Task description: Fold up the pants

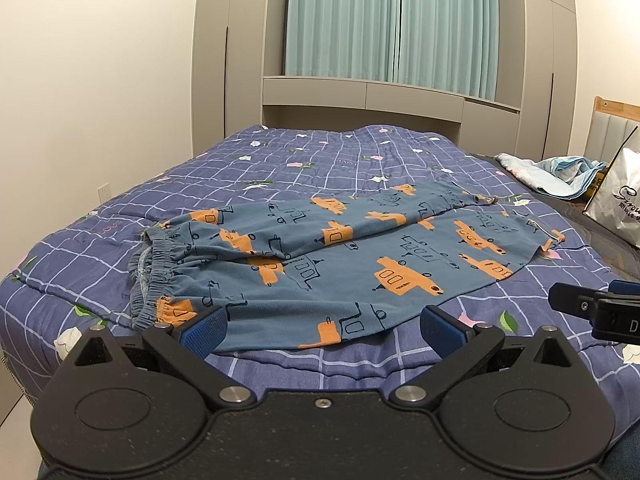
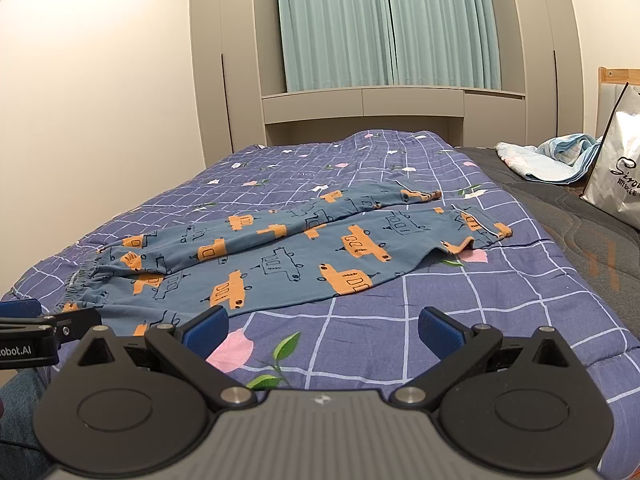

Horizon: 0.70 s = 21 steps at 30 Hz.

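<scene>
A: Nearest the left wrist lens is the left gripper [image 1: 323, 330], its blue-padded fingers [image 1: 204, 332] spread wide with nothing between them.

B: And what lies beyond those tips?

A: The pants [image 1: 320, 256], blue with orange and outlined vehicles, lying flat on the quilt [image 1: 80, 280]. Their near edge sits right at the finger tips; whether the left pad touches the cloth I cannot tell. The elastic waistband [image 1: 160, 276] is at the left, the cuffs run off to the right, and one leg lies folded over the other.

B: The other hand?

A: The right gripper [image 2: 323, 330] is likewise parted and holds nothing. Between its fingers [image 2: 440, 330] shows bare quilt [image 2: 480, 304], blue with a white grid and a pink flower. The pants [image 2: 280, 256] lie just ahead and left of it, apart from the right pad.

B: Do the two see each other?

A: Yes, each catches the other's black body at the frame edge, beside it.

B: Farther out?

A: A crumpled light-blue cloth [image 1: 560, 176] and a white bag [image 1: 620, 200] at the right of the bed, then grey cabinets [image 1: 360, 100] and teal curtains [image 1: 392, 20].
</scene>
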{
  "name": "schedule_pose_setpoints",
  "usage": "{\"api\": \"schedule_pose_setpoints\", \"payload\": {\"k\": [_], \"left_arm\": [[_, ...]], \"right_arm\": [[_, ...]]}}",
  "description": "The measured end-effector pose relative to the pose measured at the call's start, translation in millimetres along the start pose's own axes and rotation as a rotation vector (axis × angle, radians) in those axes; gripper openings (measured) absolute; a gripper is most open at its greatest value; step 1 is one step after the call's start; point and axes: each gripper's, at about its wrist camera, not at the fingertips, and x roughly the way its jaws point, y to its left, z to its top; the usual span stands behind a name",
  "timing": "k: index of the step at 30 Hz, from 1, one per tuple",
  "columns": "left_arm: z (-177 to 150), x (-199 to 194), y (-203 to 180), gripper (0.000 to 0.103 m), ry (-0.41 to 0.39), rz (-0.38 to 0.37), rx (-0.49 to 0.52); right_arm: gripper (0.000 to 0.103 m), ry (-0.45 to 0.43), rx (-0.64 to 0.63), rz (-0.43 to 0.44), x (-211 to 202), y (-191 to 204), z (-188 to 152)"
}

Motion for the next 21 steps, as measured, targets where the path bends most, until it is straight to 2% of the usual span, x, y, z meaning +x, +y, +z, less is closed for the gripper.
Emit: {"api": "schedule_pose_setpoints", "payload": {"k": [13, 21], "left_arm": [[-2.7, 2.6, 0.5, 0.102, 0.018, 0.013, 0.008], [12.6, 18.6, 1.4, 0.102, 0.061, 0.068, 0.027]], "right_arm": [[0.103, -0.001, -0.003, 0.007, 0.3, -1.4, -1.6], [0.103, 0.008, -0.039, 0.004, 8.2, 2.3, 5.9]]}}
